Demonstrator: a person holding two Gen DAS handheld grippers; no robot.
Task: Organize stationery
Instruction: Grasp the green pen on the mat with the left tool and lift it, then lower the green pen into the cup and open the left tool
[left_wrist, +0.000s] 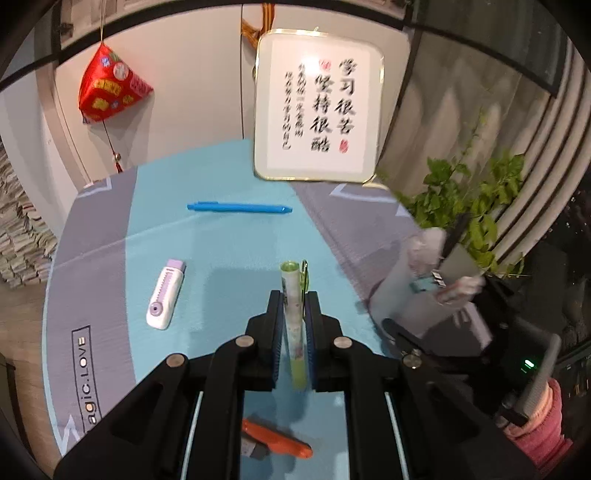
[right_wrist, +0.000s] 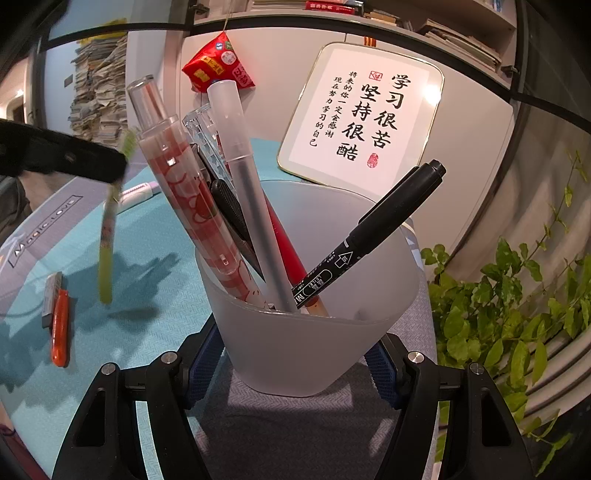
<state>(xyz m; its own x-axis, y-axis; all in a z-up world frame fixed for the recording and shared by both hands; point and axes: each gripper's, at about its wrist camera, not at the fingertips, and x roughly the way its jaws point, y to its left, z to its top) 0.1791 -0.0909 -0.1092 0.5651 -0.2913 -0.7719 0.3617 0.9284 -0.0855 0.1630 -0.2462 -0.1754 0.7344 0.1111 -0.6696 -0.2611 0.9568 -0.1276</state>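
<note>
Now left fingers (left_wrist: 293, 306) clench a slim lime-green pen (left_wrist: 293, 325); right fingers (right_wrist: 291, 360) grip a frosted cup (right_wrist: 314, 350).

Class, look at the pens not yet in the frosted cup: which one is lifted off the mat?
The green pen, clamped in the left hand-held gripper. The blue pen lies flat on the turquoise mat, untouched.

The framed sign (right_wrist: 360, 114) shows big Chinese characters "学习很苦 坚持很酷", with smaller lines beside them and red seals. The mat (left_wrist: 221, 240) on the worktop has the printed words "Magic.LOVE".
</note>
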